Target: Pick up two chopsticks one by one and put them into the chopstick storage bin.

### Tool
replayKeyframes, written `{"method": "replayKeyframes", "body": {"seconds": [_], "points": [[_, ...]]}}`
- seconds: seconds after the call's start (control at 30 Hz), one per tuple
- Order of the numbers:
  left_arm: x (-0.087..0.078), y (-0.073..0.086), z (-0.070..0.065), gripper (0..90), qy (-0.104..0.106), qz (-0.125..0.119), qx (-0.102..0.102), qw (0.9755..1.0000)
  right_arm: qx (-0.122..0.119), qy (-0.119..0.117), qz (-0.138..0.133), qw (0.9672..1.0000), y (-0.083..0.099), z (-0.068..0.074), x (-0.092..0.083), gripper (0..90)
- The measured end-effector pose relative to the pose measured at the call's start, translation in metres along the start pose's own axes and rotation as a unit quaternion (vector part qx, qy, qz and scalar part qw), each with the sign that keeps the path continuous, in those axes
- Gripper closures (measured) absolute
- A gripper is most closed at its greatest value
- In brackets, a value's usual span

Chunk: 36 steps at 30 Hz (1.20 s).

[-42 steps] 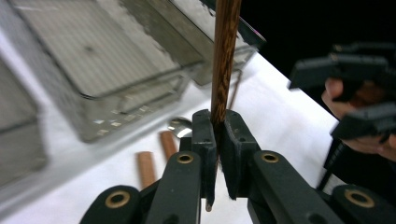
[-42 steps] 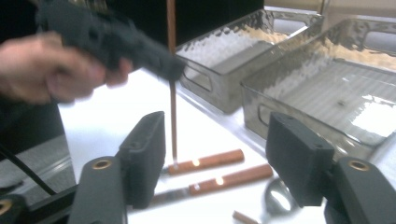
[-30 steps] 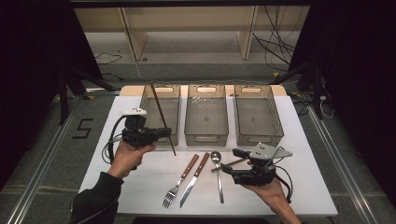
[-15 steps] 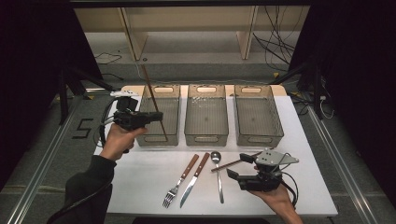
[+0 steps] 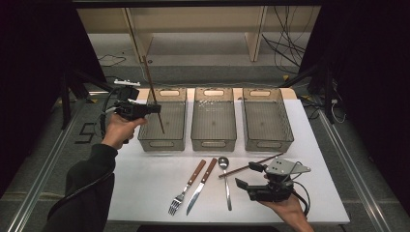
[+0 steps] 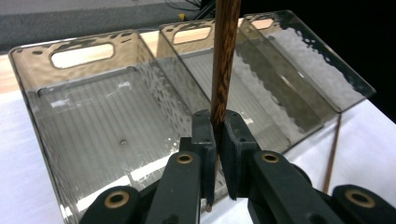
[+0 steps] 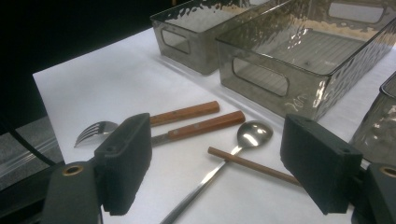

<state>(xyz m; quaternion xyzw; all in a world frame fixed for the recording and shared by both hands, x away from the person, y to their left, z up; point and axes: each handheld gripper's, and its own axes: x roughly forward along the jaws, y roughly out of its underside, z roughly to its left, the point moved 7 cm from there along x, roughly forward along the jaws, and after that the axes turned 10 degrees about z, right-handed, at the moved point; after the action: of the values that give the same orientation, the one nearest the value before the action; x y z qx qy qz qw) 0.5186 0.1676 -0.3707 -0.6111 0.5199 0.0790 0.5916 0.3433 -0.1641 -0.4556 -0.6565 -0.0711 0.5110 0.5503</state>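
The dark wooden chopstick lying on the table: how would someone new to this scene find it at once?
Start at the white table, at the row of cutlery in front of the three smoky clear plastic bins. At that row's right end, beside the open right gripper, the thin dark brown wooden chopstick lies slanted, its tip across the steel spoon. Unlike the wood-handled fork and knife, it is one bare stick.

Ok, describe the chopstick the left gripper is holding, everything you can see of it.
The chopstick is a thin, dark brown stick with a wood-like grain. The left gripper is shut on it, one black pad on each side, partway along its length. It stands near upright, slightly tilted, its lower end hanging over the left bin of three and its upper end rising well above the jaws. Nothing but the pads touches it.
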Motion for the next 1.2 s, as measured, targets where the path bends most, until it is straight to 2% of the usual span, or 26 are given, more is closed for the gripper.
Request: {"method": "replayKeyframes", "body": {"seconds": [0.2, 0.3, 0.53, 0.7, 0.8, 0.93, 1.2], "points": [[0.016, -0.001, 0.011, 83.9, 0.002, 0.008, -0.027, 0.9996, -0.003, -0.002, 0.002, 1.0000, 0.001, 0.002, 0.001, 25.7], [0.026, 0.000, 0.014, 83.9, 0.009, 0.010, -0.043, 0.9990, -0.005, -0.002, 0.003, 1.0000, 0.001, 0.003, 0.001, 25.8], [0.042, 0.000, 0.015, 83.8, 0.016, 0.016, -0.063, 0.9977, -0.004, -0.004, 0.000, 1.0000, 0.001, 0.003, 0.000, 25.6], [0.051, 0.001, 0.015, 83.8, 0.016, 0.024, -0.067, 0.9973, -0.004, -0.006, -0.004, 1.0000, 0.000, 0.004, -0.001, 24.2], [0.059, 0.002, 0.014, 83.7, 0.025, 0.029, -0.079, 0.9961, -0.004, -0.008, -0.005, 0.9999, 0.000, 0.005, -0.002, 23.4], [0.067, 0.005, 0.014, 83.7, 0.023, 0.038, -0.084, 0.9955, -0.005, -0.008, -0.007, 0.9999, 0.000, 0.005, -0.004, 23.0], [0.073, 0.007, 0.014, 83.5, 0.028, 0.044, -0.093, 0.9943, -0.006, -0.008, -0.005, 0.9999, 0.001, 0.006, -0.003, 23.0]]}}
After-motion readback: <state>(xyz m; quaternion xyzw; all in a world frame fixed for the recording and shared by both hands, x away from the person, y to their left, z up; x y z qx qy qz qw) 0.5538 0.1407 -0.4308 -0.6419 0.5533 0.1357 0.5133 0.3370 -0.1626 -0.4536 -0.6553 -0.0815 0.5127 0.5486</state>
